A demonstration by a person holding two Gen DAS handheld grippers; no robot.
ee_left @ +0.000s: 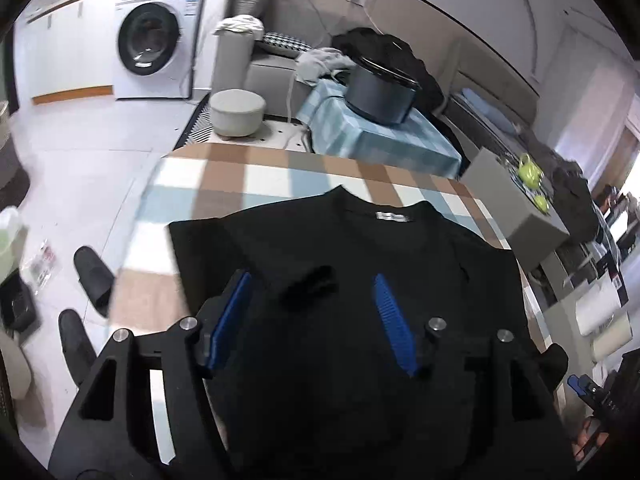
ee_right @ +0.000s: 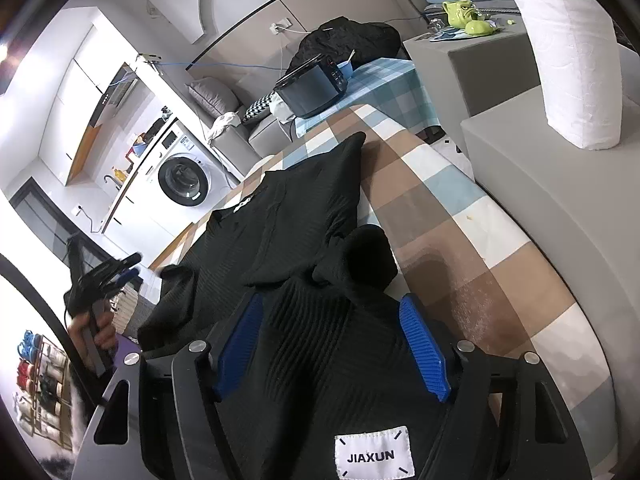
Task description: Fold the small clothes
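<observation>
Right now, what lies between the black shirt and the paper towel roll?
In the right wrist view, only bare checkered tablecloth and grey ledge lie between the black shirt and paper towel roll.

Checked tablecloth [ee_right: 460, 216] bare right of black garment [ee_right: 280, 216]; passage there. Grey block [ee_right: 540, 184] with paper roll [ee_right: 576, 64] bounds right edge. Cooker [ee_left: 380, 92] stands beyond far edge.

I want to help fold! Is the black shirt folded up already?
Partly. The black shirt lies mostly spread on the checked tablecloth, one sleeve flipped inward.
</observation>
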